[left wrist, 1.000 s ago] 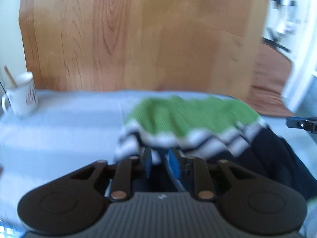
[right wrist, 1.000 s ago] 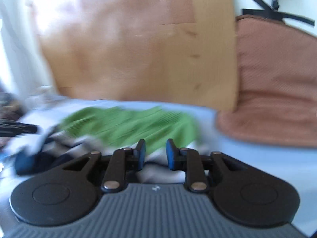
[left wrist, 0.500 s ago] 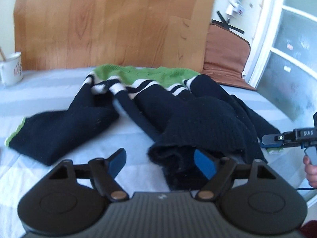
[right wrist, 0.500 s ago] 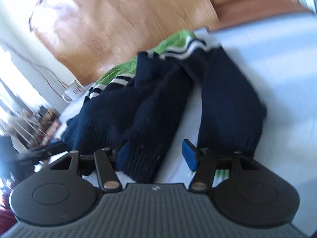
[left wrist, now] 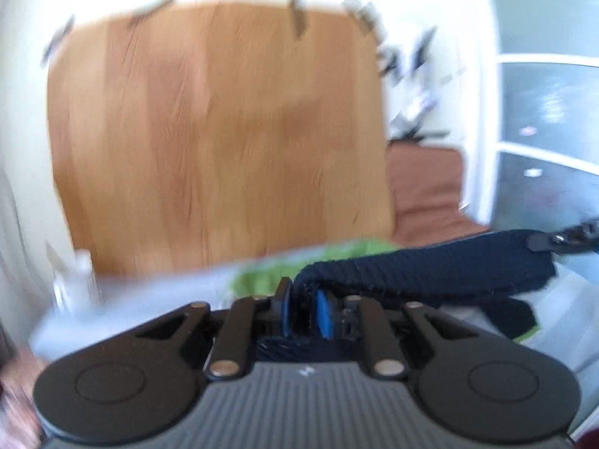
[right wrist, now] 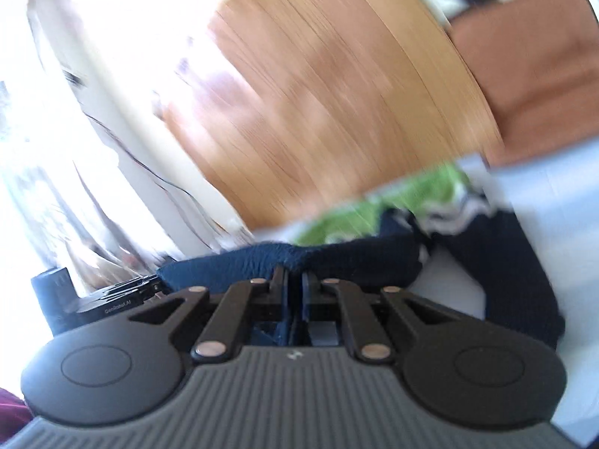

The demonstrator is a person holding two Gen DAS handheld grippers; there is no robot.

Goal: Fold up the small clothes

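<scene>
A small knit sweater, navy with white stripes and a green part, lies on a pale blue cloth-covered table (left wrist: pixel 112 299). My left gripper (left wrist: pixel 304 301) is shut on the sweater's navy edge (left wrist: pixel 430 269), which stretches right to the other gripper's tip (left wrist: pixel 561 237). My right gripper (right wrist: pixel 295 284) is shut on the same navy edge (right wrist: pixel 262 262), lifted off the table. The green part (right wrist: pixel 393 205) and a navy sleeve (right wrist: pixel 524 280) trail behind. Both views are blurred.
A wooden panel (left wrist: pixel 217 131) stands behind the table. A brown cushion (left wrist: pixel 423 191) sits to its right, next to a glass door (left wrist: pixel 543 149). A white mug (left wrist: pixel 71 277) is at the table's back left. The left gripper's body shows in the right wrist view (right wrist: pixel 93 299).
Both grippers were open over the flat sweater half a second ago. Now both have shut on its navy edge and lifted it. Both cameras have tilted up.
</scene>
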